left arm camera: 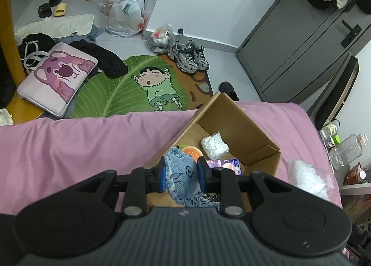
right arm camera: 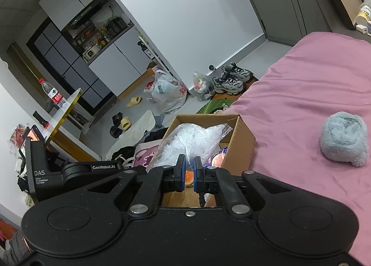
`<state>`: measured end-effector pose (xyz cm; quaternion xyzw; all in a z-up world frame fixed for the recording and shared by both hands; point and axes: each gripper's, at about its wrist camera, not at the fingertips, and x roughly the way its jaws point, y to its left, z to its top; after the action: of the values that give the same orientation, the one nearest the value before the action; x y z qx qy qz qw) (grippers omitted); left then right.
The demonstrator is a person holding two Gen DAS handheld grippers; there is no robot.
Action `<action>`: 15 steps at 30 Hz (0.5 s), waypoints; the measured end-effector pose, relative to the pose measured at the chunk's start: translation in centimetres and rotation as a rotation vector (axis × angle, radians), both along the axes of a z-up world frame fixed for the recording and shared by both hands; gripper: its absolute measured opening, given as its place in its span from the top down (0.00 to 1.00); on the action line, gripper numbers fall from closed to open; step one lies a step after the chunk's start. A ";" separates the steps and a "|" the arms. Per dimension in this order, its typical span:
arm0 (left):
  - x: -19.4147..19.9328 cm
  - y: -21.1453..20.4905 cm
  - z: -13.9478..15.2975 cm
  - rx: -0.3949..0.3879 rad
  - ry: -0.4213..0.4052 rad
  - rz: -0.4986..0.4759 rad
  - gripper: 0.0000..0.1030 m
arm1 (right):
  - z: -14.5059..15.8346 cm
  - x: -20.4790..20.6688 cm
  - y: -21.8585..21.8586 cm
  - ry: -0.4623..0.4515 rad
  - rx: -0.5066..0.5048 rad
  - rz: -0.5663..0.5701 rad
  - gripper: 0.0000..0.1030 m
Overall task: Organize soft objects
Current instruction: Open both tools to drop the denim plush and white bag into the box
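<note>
My left gripper [left arm camera: 181, 174] is shut on a frayed blue denim piece [left arm camera: 183, 179] and holds it over the near corner of the open cardboard box [left arm camera: 234, 117] on the pink bed. Inside the box lie a white wad [left arm camera: 214, 145], an orange plush [left arm camera: 191, 151] and a purple packet [left arm camera: 225, 165]. My right gripper [right arm camera: 190, 171] is shut on a clear plastic bag of white filling [right arm camera: 192, 140], held above the same box [right arm camera: 243, 138]. A fluffy light-blue rolled towel [right arm camera: 344, 139] lies on the bed to the right. The plastic bag also shows in the left wrist view [left arm camera: 308, 178].
The pink bed sheet [left arm camera: 81, 147] ends at an edge above a green leaf rug [left arm camera: 129, 90]. The floor holds grey sneakers [left arm camera: 189, 56], plastic bags [left arm camera: 126, 14], slippers, clothes and a pink laptop sleeve [left arm camera: 58, 78]. A nightstand with bottles [left arm camera: 347, 147] stands at the right.
</note>
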<state>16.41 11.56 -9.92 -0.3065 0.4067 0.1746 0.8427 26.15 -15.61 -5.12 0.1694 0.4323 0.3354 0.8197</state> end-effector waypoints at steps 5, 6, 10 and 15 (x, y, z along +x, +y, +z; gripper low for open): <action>1.1 0.2 -1.2 -0.013 0.012 -0.023 0.76 | -0.8 0.4 1.2 0.015 -0.029 0.011 0.94; 1.3 0.2 -1.4 -0.013 0.012 -0.035 0.75 | -0.9 0.5 1.4 0.018 -0.035 0.014 0.94; 2.1 0.0 -1.6 0.001 0.020 -0.079 0.71 | -1.1 1.0 2.8 0.028 -0.046 0.027 0.94; 2.7 0.2 -0.8 0.004 0.007 -0.113 0.57 | -1.5 1.1 4.6 0.035 -0.064 0.053 0.94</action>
<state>19.08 11.76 -10.72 -0.2808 0.4260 0.1284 0.8504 27.23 -11.03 -6.61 0.1372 0.4614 0.3398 0.8080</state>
